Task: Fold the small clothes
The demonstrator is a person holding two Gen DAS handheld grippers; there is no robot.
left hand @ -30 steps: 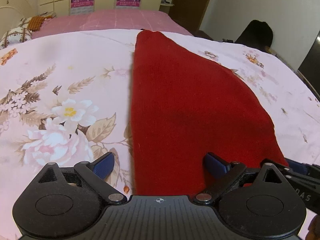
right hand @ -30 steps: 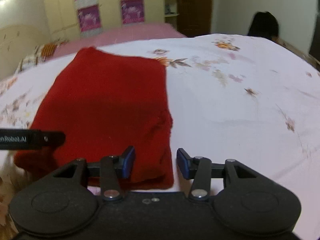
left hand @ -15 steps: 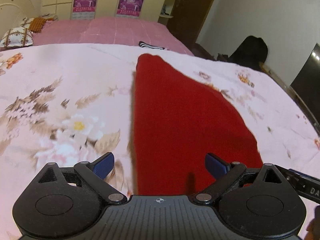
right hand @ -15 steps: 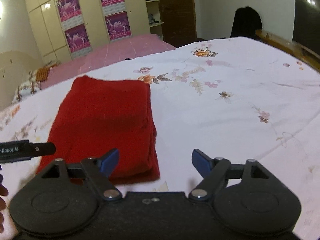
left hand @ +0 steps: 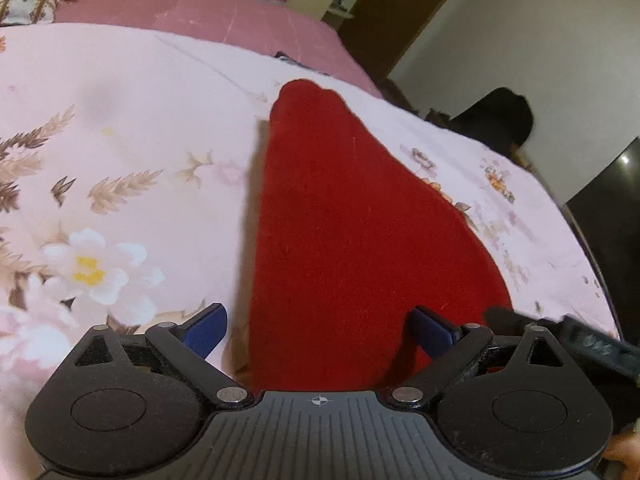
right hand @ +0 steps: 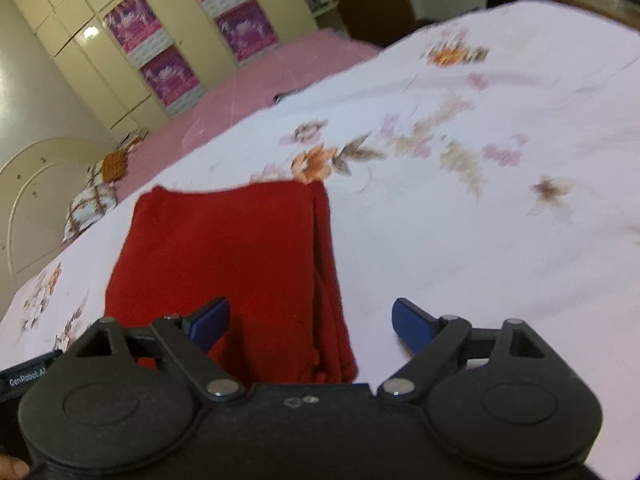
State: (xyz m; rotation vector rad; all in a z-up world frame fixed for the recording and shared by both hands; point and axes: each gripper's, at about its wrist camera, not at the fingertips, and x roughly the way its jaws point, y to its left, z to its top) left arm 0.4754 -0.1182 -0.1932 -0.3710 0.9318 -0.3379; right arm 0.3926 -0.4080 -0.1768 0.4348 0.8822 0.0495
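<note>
A red knit garment [left hand: 344, 240] lies folded flat on the floral bedsheet [left hand: 120, 152]. My left gripper [left hand: 320, 330] is open and empty, held above the garment's near left edge. The garment also shows in the right wrist view [right hand: 228, 264], with stacked folded layers along its right side. My right gripper [right hand: 310, 322] is open and empty, above the garment's near right corner. The right gripper's body shows at the right edge of the left wrist view [left hand: 580, 340].
The bed continues with a pink cover [left hand: 208, 16] and pillows [right hand: 96, 196] at the far end. Cream wardrobes with purple posters [right hand: 168, 68] stand behind. A dark chair [left hand: 496, 120] and a black screen [left hand: 612, 208] are beside the bed on the right.
Both grippers have lifted up and back from the garment. The right gripper's jaws have opened wider. The garment stays flat on the bed.
</note>
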